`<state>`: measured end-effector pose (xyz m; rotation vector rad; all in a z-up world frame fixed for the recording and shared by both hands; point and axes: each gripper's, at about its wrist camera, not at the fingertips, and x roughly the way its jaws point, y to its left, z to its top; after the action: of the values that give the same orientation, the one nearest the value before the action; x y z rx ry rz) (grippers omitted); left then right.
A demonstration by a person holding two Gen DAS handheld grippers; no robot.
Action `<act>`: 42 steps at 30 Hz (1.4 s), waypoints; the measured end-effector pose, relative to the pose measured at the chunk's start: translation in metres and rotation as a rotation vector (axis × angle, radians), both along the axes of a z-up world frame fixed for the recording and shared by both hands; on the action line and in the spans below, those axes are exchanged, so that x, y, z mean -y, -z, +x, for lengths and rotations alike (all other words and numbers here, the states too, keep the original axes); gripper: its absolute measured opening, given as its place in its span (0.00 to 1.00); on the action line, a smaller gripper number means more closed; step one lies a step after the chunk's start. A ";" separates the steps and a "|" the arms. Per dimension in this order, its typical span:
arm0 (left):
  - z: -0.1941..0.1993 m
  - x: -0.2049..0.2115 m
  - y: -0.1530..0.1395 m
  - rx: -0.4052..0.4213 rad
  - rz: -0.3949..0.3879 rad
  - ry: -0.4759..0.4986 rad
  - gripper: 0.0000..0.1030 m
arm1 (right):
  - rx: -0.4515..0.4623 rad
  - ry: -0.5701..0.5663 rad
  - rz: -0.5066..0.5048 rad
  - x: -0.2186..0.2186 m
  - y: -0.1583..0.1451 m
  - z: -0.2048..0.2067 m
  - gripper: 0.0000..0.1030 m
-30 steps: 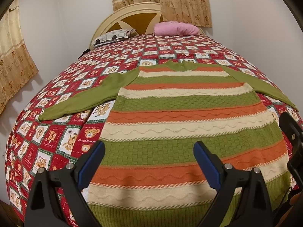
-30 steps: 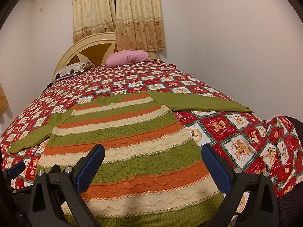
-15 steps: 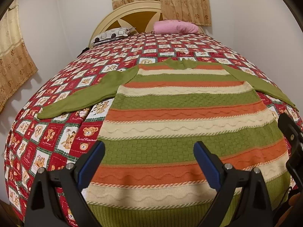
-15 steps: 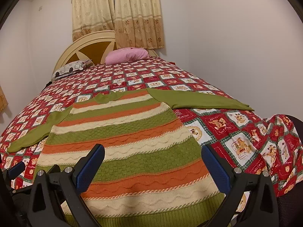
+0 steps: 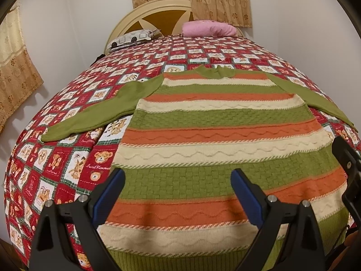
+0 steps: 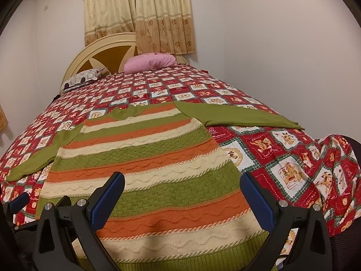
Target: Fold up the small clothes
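A knitted sweater (image 5: 214, 140) with green, orange and cream stripes lies flat on the bed, neck away from me, both green sleeves spread out sideways. It also shows in the right wrist view (image 6: 144, 164). My left gripper (image 5: 178, 194) is open and empty, hovering over the sweater's lower left part above the hem. My right gripper (image 6: 182, 196) is open and empty over the lower right part. The right gripper's body (image 5: 347, 169) shows at the right edge of the left wrist view.
The bed carries a red patchwork quilt (image 5: 67, 158) with bear prints. A pink pillow (image 5: 209, 28) and a patterned pillow (image 5: 133, 38) lie by the headboard (image 5: 153, 15). Walls and curtains stand behind. A dark chair (image 6: 352, 237) is at the bed's right corner.
Both views have shifted slightly, with the sweater sitting a little lower and closer in frame. Both grippers stay open and the sweater has not moved.
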<state>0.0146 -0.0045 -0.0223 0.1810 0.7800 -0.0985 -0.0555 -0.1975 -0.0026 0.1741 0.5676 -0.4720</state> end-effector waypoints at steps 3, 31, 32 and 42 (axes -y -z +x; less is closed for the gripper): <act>0.004 0.002 0.003 -0.010 0.002 0.001 0.94 | -0.016 -0.003 0.001 0.001 0.003 0.006 0.99; 0.040 0.015 0.006 -0.038 -0.008 0.026 0.94 | -0.092 -0.001 0.016 0.013 0.017 0.051 0.99; 0.043 0.012 0.004 -0.031 -0.018 0.030 0.94 | -0.091 0.001 0.019 0.017 0.016 0.053 0.99; 0.120 -0.025 0.013 0.021 -0.115 -0.100 0.97 | -0.001 0.200 0.144 0.159 -0.001 0.052 0.98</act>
<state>0.1350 0.0208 -0.0355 0.0336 0.7585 -0.0469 -0.0032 -0.3563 -0.0019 0.3703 0.5879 -0.6253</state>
